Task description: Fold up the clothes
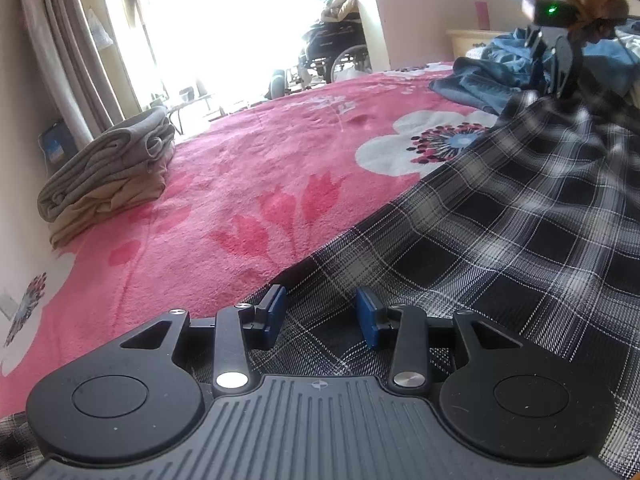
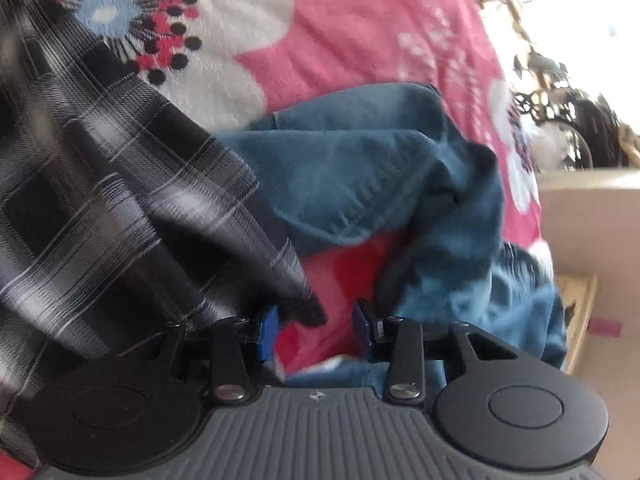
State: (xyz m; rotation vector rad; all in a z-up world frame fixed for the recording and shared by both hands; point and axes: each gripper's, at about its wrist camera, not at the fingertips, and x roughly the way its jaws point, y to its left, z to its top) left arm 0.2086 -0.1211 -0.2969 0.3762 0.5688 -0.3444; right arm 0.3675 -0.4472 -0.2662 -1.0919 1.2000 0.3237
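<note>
A black-and-white plaid garment (image 1: 500, 220) lies spread on the pink flowered blanket (image 1: 260, 152). My left gripper (image 1: 322, 316) sits low over its near edge with the blue pads apart. The cloth lies flat under them and is not pinched. My right gripper (image 2: 316, 330) is open too. A loose corner of the plaid garment (image 2: 100, 184) dangles beside its left pad (image 2: 269, 330), and the picture is blurred there. In the left wrist view the right gripper (image 1: 558, 80) hovers at the garment's far end, held by a hand.
A folded grey and beige stack (image 1: 112, 168) rests at the blanket's left edge by the wall. Crumpled blue denim clothes (image 2: 380, 176) are heaped beyond the plaid cloth. A wheelchair (image 1: 336, 52) stands in the bright doorway, and a beige tub (image 1: 468, 40) is behind the bed.
</note>
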